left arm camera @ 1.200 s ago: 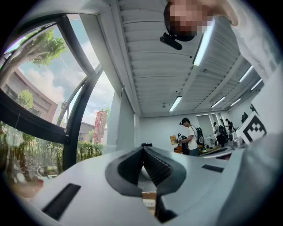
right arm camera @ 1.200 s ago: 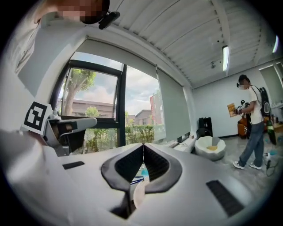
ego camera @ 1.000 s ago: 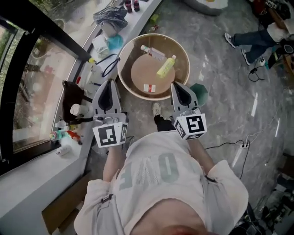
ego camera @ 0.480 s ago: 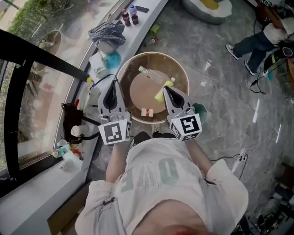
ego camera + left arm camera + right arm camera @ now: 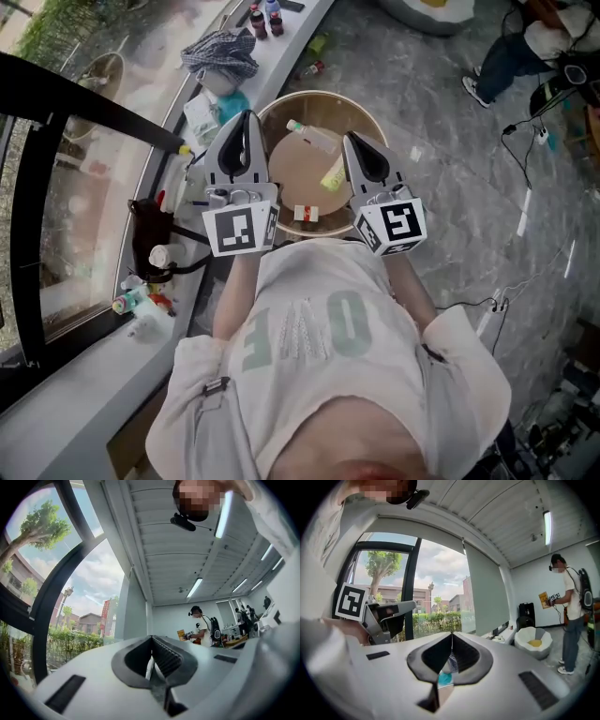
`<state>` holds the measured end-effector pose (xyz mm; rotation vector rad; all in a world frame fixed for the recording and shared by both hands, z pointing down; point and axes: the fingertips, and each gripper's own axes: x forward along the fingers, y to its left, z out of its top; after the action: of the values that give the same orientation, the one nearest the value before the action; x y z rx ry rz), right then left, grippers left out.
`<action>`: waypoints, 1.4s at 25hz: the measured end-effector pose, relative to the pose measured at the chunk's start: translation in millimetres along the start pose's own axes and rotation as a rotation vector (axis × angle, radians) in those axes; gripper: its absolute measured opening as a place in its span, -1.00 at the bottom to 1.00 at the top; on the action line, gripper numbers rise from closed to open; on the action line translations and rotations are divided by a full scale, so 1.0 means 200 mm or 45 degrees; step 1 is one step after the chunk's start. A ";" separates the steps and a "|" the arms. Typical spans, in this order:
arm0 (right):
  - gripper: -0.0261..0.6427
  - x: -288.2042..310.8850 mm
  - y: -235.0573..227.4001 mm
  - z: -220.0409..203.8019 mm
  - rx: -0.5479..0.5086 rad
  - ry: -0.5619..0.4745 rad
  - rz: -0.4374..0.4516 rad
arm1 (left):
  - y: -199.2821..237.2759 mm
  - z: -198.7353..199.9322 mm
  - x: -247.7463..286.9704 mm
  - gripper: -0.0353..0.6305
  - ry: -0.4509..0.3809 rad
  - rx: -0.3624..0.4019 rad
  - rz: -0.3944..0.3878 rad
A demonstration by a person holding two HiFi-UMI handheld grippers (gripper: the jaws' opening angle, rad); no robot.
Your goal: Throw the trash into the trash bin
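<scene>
Window ledge (image 5: 286, 42) at left is carrying clutter: two dark bottles (image 5: 263, 17), a grey cloth (image 5: 220, 52), a black bag (image 5: 148, 225). Left gripper (image 5: 247, 118) is hovering at the left rim of the round trash bin (image 5: 319, 95), jaws clenched tip to tip, gripping nothing. Trash is lying on the bin's floor: a clear bottle (image 5: 312, 134), a yellow bottle (image 5: 332, 175), a small red-and-white box (image 5: 307, 214). Right gripper (image 5: 352, 141) is hanging over the bin's right half, jaws likewise clenched and empty. Another person's legs (image 5: 497, 58) are showing far right on the grey floor (image 5: 450, 187).
</scene>
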<state>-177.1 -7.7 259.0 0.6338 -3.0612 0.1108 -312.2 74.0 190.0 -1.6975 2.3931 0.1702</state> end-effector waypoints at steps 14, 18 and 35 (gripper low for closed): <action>-0.87 0.15 0.16 -0.24 -0.155 0.183 0.226 | 0.05 -0.27 0.08 -0.86 0.112 -0.021 -0.123; -0.15 0.26 0.27 -0.63 -0.177 0.362 0.457 | 0.08 -0.52 0.05 -0.86 0.191 -0.060 -0.109; 0.11 -0.43 0.56 -2.88 -0.625 1.526 1.142 | 0.03 -1.61 -0.72 -0.86 0.671 -0.269 0.146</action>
<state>-144.2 171.1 822.9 -0.6413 -1.8280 -0.1860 -303.5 141.7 536.4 -1.8842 2.9461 -0.0141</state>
